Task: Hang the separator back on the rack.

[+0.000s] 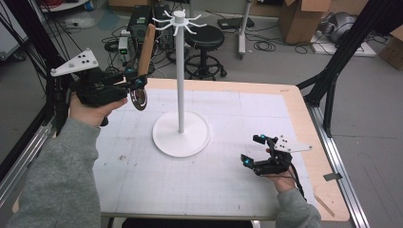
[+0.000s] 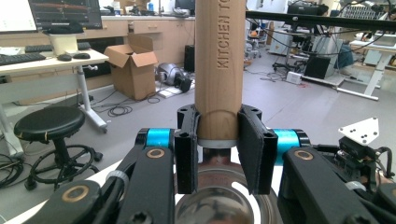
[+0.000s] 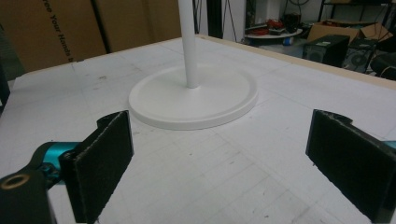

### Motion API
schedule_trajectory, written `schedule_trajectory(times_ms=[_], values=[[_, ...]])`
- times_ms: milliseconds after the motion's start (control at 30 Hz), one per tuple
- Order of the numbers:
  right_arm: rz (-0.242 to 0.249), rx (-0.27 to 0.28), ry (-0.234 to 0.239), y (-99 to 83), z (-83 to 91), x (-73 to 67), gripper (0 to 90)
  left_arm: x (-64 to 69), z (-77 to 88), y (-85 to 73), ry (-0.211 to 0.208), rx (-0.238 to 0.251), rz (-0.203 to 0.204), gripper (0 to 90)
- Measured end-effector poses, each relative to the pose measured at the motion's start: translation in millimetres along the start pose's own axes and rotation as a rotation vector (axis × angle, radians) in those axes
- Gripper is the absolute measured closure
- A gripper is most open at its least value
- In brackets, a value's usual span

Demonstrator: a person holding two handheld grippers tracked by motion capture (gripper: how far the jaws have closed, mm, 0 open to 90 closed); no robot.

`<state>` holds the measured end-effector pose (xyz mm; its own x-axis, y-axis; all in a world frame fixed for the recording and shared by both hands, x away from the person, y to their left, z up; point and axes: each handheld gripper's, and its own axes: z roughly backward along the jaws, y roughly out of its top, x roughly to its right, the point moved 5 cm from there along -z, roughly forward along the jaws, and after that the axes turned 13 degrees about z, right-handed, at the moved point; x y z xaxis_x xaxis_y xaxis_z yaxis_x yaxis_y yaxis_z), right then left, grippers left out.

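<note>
- Clamped between the jaws of the left gripper [image 2: 218, 149] is a wooden-handled pizza cutter [image 1: 142, 66], gripped low on the handle just above its metal ferrule and held upright over the table's far left part.
- Spread wide and holding nothing, the right gripper [image 3: 219, 163] is kept low above the white table mat [image 1: 190, 180], near the front right edge.
- A slip is judged possible: the handle is smooth, rounded wood, and the steel wheel [image 1: 139, 99] hangs below the grip.
- A knock against the white hook stand [image 1: 180, 76] is judged able to tip it, since its pole is thin and tall on a flat round base.
- Curved white prongs are seen at the stand's top.
</note>
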<state>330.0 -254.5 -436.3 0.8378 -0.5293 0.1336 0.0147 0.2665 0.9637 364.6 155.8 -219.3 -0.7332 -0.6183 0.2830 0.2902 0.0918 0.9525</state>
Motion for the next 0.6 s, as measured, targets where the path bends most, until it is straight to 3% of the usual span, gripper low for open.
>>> schedule_trajectory(times_ms=[600], values=[[0.001,0.003,-0.004,0.4,0.6,0.4,6.7,0.8,-9.7,0.0,-0.002,-0.001,0.001,69.2]])
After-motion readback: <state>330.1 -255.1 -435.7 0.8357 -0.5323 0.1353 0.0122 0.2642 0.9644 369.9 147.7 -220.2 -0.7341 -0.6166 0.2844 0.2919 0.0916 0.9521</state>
